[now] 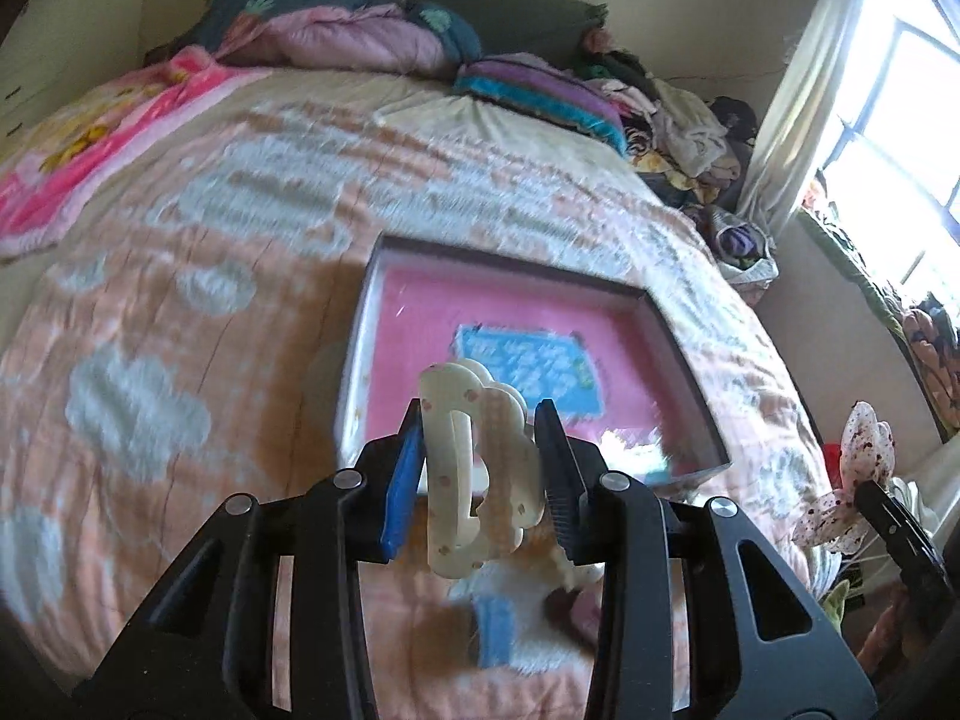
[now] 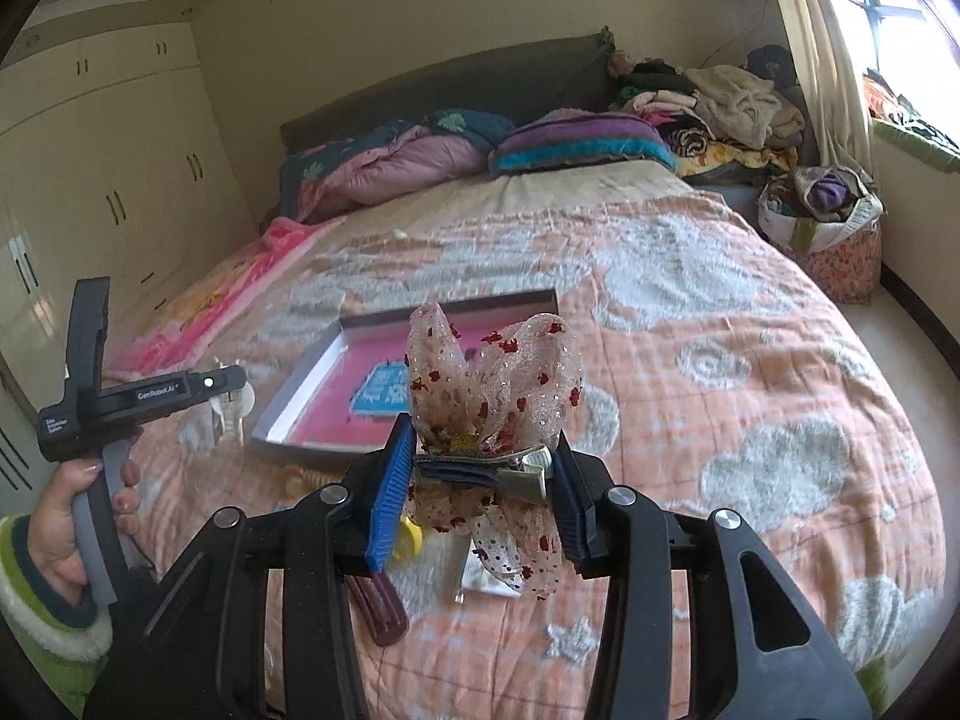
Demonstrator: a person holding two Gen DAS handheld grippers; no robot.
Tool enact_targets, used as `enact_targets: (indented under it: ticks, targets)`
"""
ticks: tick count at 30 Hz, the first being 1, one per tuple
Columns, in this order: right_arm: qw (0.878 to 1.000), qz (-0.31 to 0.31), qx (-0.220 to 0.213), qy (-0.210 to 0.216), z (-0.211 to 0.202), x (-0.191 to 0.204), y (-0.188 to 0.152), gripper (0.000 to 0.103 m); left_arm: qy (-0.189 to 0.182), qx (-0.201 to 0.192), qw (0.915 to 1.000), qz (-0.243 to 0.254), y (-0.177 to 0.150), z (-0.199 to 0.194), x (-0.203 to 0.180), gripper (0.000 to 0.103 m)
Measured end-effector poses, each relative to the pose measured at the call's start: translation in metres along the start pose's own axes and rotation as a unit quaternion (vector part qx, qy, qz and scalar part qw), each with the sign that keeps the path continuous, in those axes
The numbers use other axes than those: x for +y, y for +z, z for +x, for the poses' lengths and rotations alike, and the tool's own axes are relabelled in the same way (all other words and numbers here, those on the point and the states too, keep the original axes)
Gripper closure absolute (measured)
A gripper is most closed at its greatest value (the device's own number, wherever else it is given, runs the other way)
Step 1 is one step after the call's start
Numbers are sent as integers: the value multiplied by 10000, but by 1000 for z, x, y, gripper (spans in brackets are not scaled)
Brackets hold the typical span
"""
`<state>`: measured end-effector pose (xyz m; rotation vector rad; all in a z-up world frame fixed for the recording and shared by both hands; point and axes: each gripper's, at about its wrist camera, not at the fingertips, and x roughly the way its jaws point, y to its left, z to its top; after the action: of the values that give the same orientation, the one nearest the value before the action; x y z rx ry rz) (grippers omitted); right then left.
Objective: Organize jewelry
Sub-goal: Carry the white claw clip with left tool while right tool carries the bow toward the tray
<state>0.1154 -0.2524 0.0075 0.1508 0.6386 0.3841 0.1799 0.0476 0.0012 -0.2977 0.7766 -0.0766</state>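
Observation:
My left gripper [image 1: 480, 420] is shut on a cream claw hair clip [image 1: 456, 468] with small pink dots, held above the bedspread just short of the pink-lined tray [image 1: 504, 258]. My right gripper [image 2: 483, 438] is shut on a sheer bow hair clip [image 2: 516, 372] flecked with red; its metal clip lies crosswise between the blue pads. That bow [image 1: 864, 438] also shows at the right edge of the left wrist view. The tray [image 2: 282, 414] lies ahead of both grippers with a blue card [image 2: 381, 390] inside. The left gripper [image 2: 231, 387] appears at the far left, in a hand [image 2: 54, 516].
Under the right gripper the orange cloud-pattern bedspread [image 2: 720, 420] carries a brown hair clip [image 2: 378, 612], a yellow piece [image 2: 411, 534] and a clear packet [image 2: 486, 576]. Pillows and quilts [image 2: 420, 162] lie at the headboard, a clothes pile [image 2: 720, 108] and bag [image 2: 828, 222] at the right, wardrobes [image 2: 108, 180] at the left.

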Motion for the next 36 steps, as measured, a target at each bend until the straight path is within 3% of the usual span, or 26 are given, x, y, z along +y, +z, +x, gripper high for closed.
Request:
enact_targets:
  ticks: [11,19,26,36]
  targets:
    - [9988,-275,-130,375,9,18,56,62,-140,-297,9993,204,58,8,-21,75]
    - [9973,-397,-44,610,42,36,89,62,-237,-287,9988,325,79,26,-25,75]
    - [9969,-458,323,560,88,42,84,62,-286,7,9988,386,75,64,-22,75]
    - [9958,-238,867,197,138,19,49,62,-103,724,9959,524,36,113,-14,74]
